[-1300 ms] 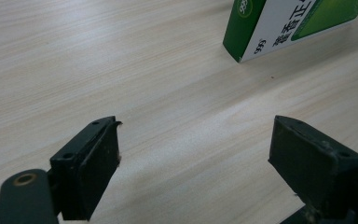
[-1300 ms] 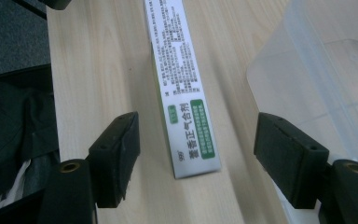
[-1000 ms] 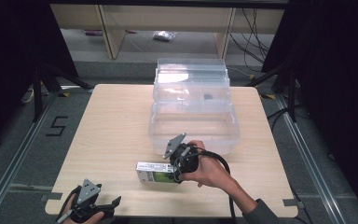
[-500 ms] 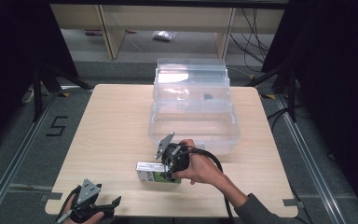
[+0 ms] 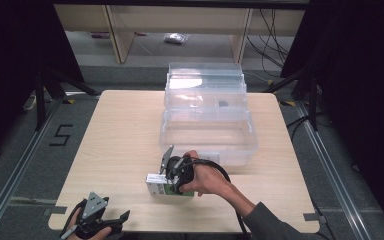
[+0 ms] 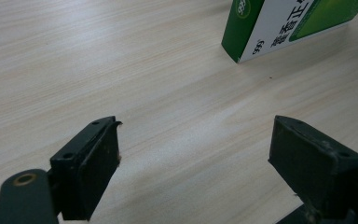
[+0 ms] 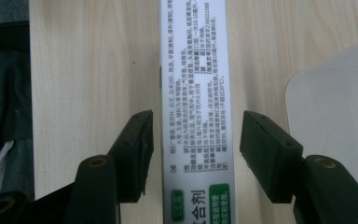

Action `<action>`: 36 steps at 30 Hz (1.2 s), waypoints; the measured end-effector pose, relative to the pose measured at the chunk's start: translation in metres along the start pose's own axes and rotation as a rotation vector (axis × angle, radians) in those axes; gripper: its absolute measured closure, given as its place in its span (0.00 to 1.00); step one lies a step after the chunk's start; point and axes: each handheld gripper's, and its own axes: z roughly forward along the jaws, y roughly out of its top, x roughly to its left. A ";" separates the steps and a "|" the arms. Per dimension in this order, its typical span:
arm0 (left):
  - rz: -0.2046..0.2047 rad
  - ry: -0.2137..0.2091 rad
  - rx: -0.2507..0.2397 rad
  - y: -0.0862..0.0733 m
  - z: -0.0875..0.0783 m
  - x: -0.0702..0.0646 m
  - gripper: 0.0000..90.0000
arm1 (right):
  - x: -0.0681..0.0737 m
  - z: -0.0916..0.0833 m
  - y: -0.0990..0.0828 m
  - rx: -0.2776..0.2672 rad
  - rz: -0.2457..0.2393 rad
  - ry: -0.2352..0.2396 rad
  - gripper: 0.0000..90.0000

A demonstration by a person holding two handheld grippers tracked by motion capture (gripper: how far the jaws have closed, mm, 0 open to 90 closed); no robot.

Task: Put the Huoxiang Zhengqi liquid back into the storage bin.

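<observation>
- High view: the right gripper (image 5: 166,184) sits low over a small green-and-white box (image 5: 159,187) that lies flat on the wooden table (image 5: 115,130), near the front edge. Just behind the hand stands a clear plastic bin (image 5: 207,125) with its lid up. The left gripper (image 5: 111,225) rests at the table's front left corner, well apart from the box.
- Left gripper view: the left gripper (image 6: 196,163) has its jaws spread wide with bare tabletop (image 6: 121,70) between them. One corner of the box (image 6: 284,23) lies farther off, at the top of the frame — not between the jaws.
- Right gripper view: the right gripper (image 7: 193,154) straddles the box (image 7: 193,93), whose long printed white face runs straight up between the two jaws. The jaws have just been closing, yet a thin strip of gap shows on each side — the pads are not pressing on the carton. A pale corner of the bin (image 7: 335,107) shows at right.
</observation>
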 end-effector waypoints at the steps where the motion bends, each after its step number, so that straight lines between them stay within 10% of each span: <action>1: 0.002 0.004 -0.001 0.000 0.000 0.000 0.17 | -0.002 0.002 0.001 0.005 -0.010 0.000 0.52; 6: 0.000 -0.001 -0.001 0.000 0.000 0.000 0.17 | 0.002 0.006 0.004 0.012 0.031 0.021 0.55; 7: -0.001 -0.002 -0.001 0.000 0.000 0.000 0.17 | -0.005 0.008 0.004 0.017 -0.075 0.008 0.55; 21: -0.001 0.010 -0.005 -0.001 0.000 -0.001 0.17 | -0.002 0.017 0.010 0.046 -0.092 0.040 0.71; 36: -0.022 -0.007 -0.031 0.000 0.000 -0.002 0.17 | -0.005 -0.010 0.006 0.066 -0.088 0.078 0.72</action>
